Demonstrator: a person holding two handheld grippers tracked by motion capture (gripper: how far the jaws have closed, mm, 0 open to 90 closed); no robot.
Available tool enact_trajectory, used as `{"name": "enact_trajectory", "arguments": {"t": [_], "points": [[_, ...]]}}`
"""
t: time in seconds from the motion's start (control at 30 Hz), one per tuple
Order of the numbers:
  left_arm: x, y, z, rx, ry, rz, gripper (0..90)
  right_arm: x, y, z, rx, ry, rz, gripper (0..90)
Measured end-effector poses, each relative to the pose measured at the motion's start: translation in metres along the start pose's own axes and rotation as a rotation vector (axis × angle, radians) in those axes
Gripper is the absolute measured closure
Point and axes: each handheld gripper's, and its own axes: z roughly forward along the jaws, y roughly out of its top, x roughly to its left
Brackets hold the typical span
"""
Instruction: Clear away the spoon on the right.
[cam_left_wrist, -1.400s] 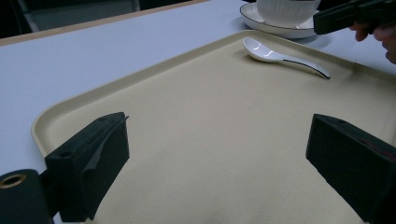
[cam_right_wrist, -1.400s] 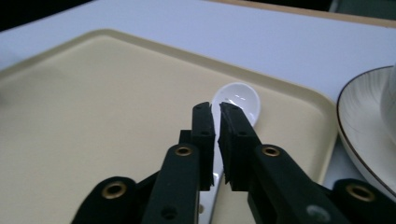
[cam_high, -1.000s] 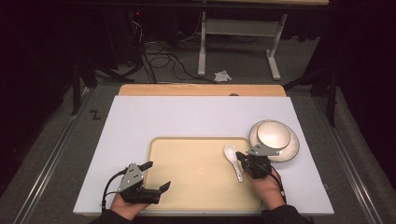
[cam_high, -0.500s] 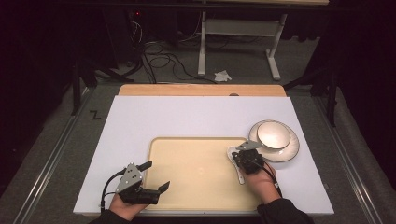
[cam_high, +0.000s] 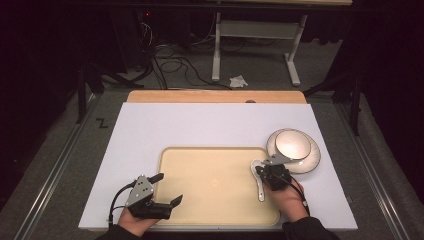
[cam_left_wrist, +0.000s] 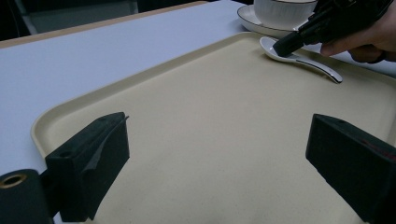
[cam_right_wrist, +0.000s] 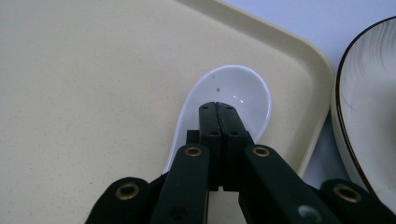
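Right gripper view: right gripper (cam_right_wrist: 218, 109) with jaws pressed together, empty, tips over the bowl of the white spoon (cam_right_wrist: 229, 100).
The spoon lies flat on the beige tray (cam_high: 210, 200), at its far right corner, just beside the plate (cam_high: 311, 161) carrying an upturned bowl (cam_high: 292, 143); high view: left gripper (cam_high: 167, 189) rests at the tray's near left edge, jaws spread wide, nothing between them; the tray sits on a white table (cam_high: 200, 125).

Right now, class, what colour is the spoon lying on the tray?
White; the spoon shows best in the right gripper view.
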Motion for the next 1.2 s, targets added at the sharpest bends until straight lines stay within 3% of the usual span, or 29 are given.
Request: {"name": "enact_trajectory", "arguments": {"t": [0.67,0.87,0.9,0.97,1.0,1.2], "points": [[0.000,-0.001,0.000,-0.001,0.004,0.000,6.7,-0.004,-0.003,-0.002,-0.011,-0.018,0.013,90.0],[0.000,-0.001,0.000,-0.002,0.007,-0.001,6.6,-0.005,-0.002,-0.009,-0.066,0.008,0.024,90.0],[0.001,-0.001,0.000,-0.001,0.009,0.000,6.6,-0.005,-0.002,-0.013,-0.098,0.040,0.021,86.0],[0.001,-0.001,0.000,-0.002,0.010,0.000,6.6,-0.006,-0.002,-0.014,-0.105,0.053,0.024,84.3],[0.001,-0.001,0.000,-0.002,0.013,0.000,6.6,-0.006,-0.002,-0.018,-0.141,0.074,0.034,75.3],[0.002,-0.001,-0.001,-0.005,0.024,-0.006,6.5,-0.006,-0.004,-0.038,-0.265,0.134,0.040,49.4]]}}
